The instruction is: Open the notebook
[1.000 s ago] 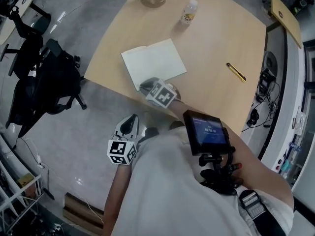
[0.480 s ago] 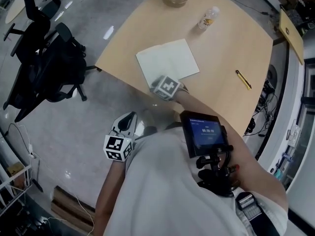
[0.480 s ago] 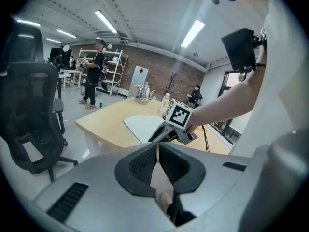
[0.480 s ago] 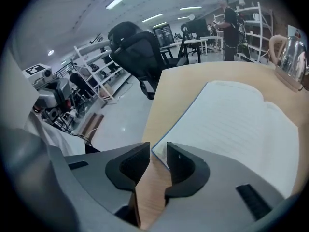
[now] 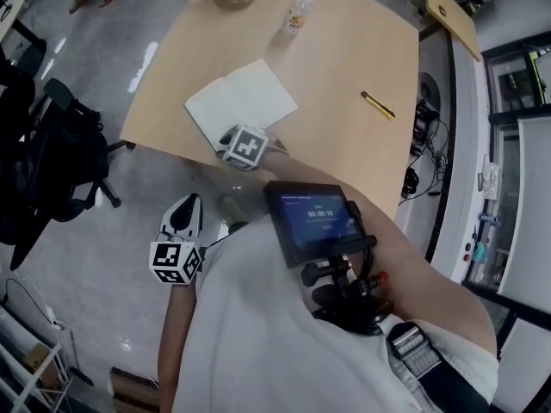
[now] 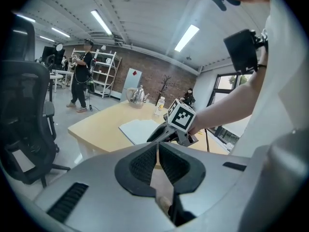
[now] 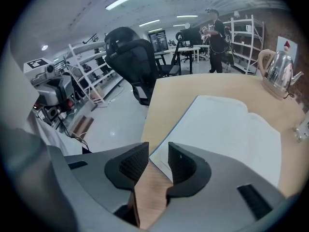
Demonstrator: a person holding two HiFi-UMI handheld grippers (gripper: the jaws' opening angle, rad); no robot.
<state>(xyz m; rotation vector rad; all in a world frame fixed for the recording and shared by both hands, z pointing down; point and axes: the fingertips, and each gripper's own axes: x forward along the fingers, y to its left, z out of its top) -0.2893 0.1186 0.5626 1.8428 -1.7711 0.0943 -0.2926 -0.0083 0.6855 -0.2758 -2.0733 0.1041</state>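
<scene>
Notebook (image 5: 241, 103) lies open, pages up, near the front edge of the wooden table (image 5: 344, 136). The right gripper (image 7: 158, 154) hangs at its near corner. Its jaws have just been opening wide, and the corner shows in the gap, untouched by the pads. The left gripper (image 6: 158, 151) is over the floor (image 5: 95, 256), well apart, jaws pressed together on nothing.

No word or number can be read for certain. Pale lines of characters, among them a row of larger digits, are shown on the dark screen (image 5: 315, 217) off the near edge of the table (image 5: 344, 84), but they are too small to be made out. Black-and-white square patterns without letters are carried by one cube (image 5: 247, 146) at that edge and by another cube (image 5: 176, 262) beyond it. The label on the bottle (image 5: 295, 14) at the table's far edge is blurred.
</scene>
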